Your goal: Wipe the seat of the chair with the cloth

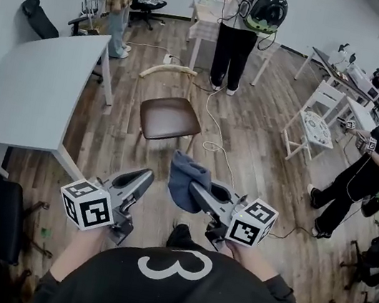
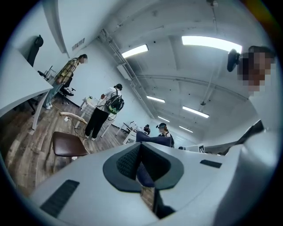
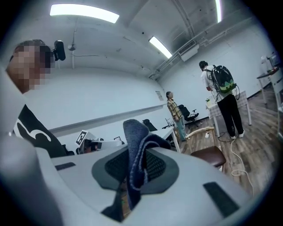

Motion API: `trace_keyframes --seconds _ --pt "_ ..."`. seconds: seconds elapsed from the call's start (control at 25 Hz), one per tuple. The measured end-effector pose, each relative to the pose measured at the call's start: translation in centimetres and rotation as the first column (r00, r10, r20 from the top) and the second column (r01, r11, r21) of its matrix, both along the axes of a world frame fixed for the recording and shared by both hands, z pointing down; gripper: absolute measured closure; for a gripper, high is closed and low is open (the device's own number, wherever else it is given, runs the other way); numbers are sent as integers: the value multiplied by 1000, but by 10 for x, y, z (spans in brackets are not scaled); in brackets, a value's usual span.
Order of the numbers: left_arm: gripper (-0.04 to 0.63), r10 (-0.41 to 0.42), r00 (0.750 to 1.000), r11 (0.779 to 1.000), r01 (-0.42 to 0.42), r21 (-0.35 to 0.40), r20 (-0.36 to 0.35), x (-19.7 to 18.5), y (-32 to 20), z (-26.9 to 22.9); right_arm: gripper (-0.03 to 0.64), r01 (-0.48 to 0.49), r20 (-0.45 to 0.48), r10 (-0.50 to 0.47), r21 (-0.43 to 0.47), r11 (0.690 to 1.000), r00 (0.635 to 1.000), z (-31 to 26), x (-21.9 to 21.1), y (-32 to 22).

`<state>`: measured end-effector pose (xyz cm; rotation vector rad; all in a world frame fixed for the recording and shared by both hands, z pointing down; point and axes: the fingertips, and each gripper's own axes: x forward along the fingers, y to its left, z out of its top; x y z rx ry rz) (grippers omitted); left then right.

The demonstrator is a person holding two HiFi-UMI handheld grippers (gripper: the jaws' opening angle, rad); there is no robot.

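The dark blue cloth (image 1: 184, 175) sat bunched just below the middle of the head view, pinched in my right gripper (image 1: 196, 189). In the right gripper view its folds (image 3: 137, 150) stood up out of the jaws, which were pressed onto it. I judged the picking-up done and the wiping not yet begun, since the cloth hung in the air and touched no part of the chair.

My left gripper (image 1: 144, 178) was just left of the cloth and, as far as I could tell, clear of it. It held nothing: in the left gripper view its jaws stood a narrow gap apart, with only the cloth and floor showing beyond them.

The chair with the brown padded seat (image 1: 169, 117) stood above the cloth in the frame, near the centre and well apart from both grippers. Its seat was bare and faced up, and its pale curved wooden backrest (image 1: 167, 71) was on the far side. By my reckoning the whole wipe remained, and I would have to carry the cloth forward and down onto that seat.

A white cable (image 1: 214, 133) trailed over the wood-plank floor (image 1: 255, 151) just right of the chair. A grey table (image 1: 27, 82) filled the left of the frame, and several people stood along the top and right edges.
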<state>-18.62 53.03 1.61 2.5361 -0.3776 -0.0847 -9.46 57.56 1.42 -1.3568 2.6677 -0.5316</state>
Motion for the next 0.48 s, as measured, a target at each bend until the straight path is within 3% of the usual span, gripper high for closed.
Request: trace_keyframes --seconds 0.24,0.48 --pt "583 -38 998 999 40 -36 42 6 -28 15 563 40 33 -38 -46 998 999 15 12 -32" --pt "583 -102 989 985 116 -126 107 8 -91 60 563 69 93 -57 -138 988 994 59 26 -104"
